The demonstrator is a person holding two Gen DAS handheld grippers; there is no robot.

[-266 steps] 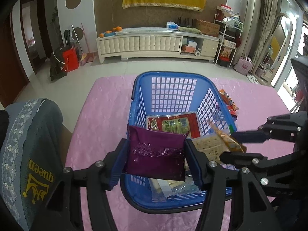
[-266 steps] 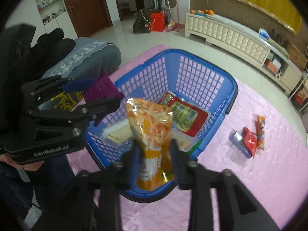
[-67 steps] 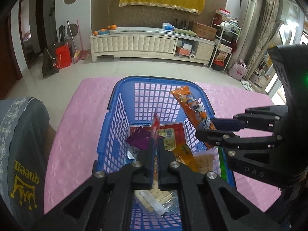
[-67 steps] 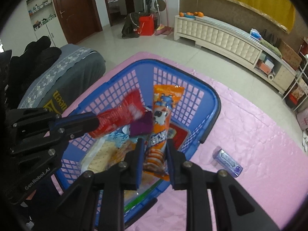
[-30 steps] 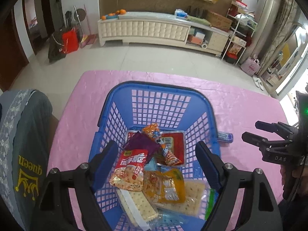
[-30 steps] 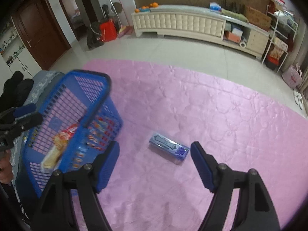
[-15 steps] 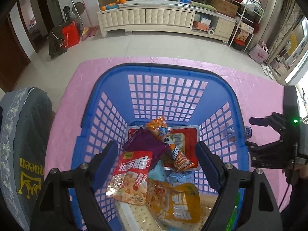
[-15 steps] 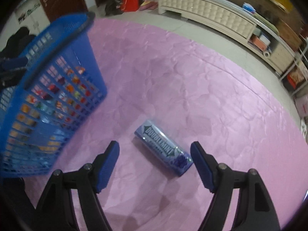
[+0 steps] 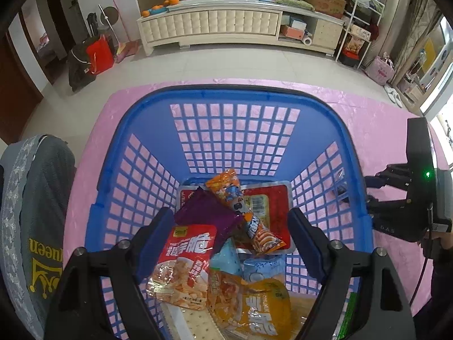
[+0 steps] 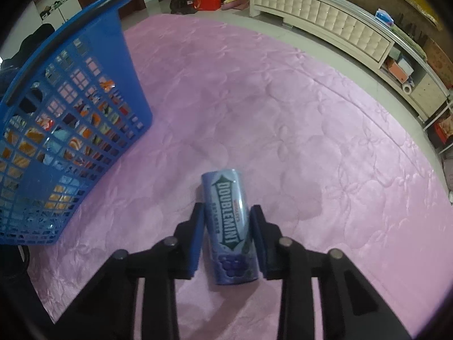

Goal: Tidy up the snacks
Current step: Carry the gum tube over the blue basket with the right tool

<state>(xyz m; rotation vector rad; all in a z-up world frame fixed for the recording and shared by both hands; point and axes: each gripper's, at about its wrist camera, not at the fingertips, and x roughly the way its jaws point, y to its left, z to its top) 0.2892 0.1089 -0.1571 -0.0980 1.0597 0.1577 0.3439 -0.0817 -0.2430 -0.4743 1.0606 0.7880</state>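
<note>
A blue basket (image 9: 141, 153) on the pink tablecloth holds several snack packets: a red one (image 9: 187, 257), a purple one (image 9: 206, 215), an orange stick pack (image 9: 243, 206) and a yellow one (image 9: 260, 303). My left gripper (image 9: 229, 223) hangs open and empty over the basket. In the right wrist view a blue Doublemint gum pack (image 10: 229, 226) lies on the cloth. My right gripper (image 10: 228, 215) has closed its pads on both sides of the pack. The basket (image 10: 85, 42) stands to its left. The right gripper also shows beyond the basket's right wall (image 9: 396, 198).
A grey cushioned chair (image 9: 31, 212) sits left of the table. A white TV cabinet (image 9: 226, 25) stands across the tiled floor. Pink tablecloth (image 10: 311, 113) stretches right of and beyond the gum pack.
My right gripper has moved down onto the gum pack and narrowed from wide open until its pads flank it. My left gripper has dropped closer over the basket, still open.
</note>
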